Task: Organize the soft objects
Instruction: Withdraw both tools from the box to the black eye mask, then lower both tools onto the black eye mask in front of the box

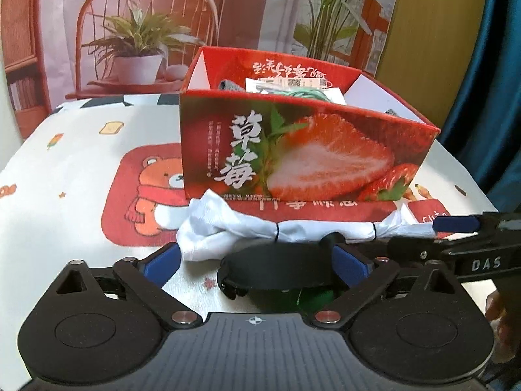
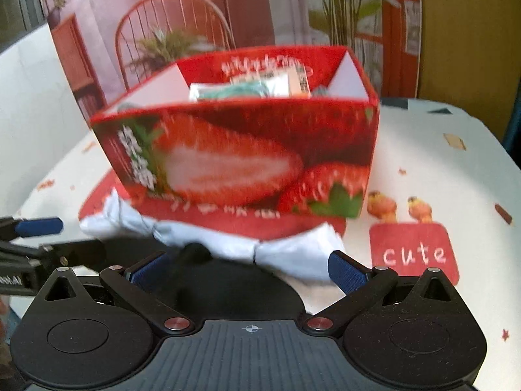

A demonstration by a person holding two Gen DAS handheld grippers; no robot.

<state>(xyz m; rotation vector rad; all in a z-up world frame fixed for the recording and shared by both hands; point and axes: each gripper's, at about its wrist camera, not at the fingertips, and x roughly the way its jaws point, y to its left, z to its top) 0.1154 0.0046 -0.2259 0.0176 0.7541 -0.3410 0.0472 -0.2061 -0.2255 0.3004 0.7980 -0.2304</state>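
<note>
Both grippers are low over the table, side by side, pointing at the box. The left gripper [image 1: 257, 260] has its blue pads spread wide, nothing pinched between them. A black band [image 1: 276, 268] lies in the gap, and I can't tell if it touches either pad. The right gripper [image 2: 249, 268] is spread just as wide and not clamped on anything. Its view is blurry, with a dark shape low between the fingers that I can't make out. In the left view the right gripper pokes in from the right edge, level with the table, one blue pad [image 1: 456, 224] showing.

The cloth [image 1: 260, 233] is a white bundle lying on the tablecloth [image 1: 65, 150], right in front of the box [image 1: 306, 150] and touching its base. Its long axis runs left to right, across both grippers' line of sight. It's tied off with thin dark bands in two spots, so it looks like a wrapped candy: fat crumpled end on the left, narrower middle, flared end on the right. In the right view the cloth [image 2: 293, 254] sits just ahead of the pads.

The box is red with a strawberry print, open on top, with packets and something green inside. The tablecloth is white with a bear [image 1: 156, 195] print and a red "cute" patch [image 2: 413, 254].
</note>
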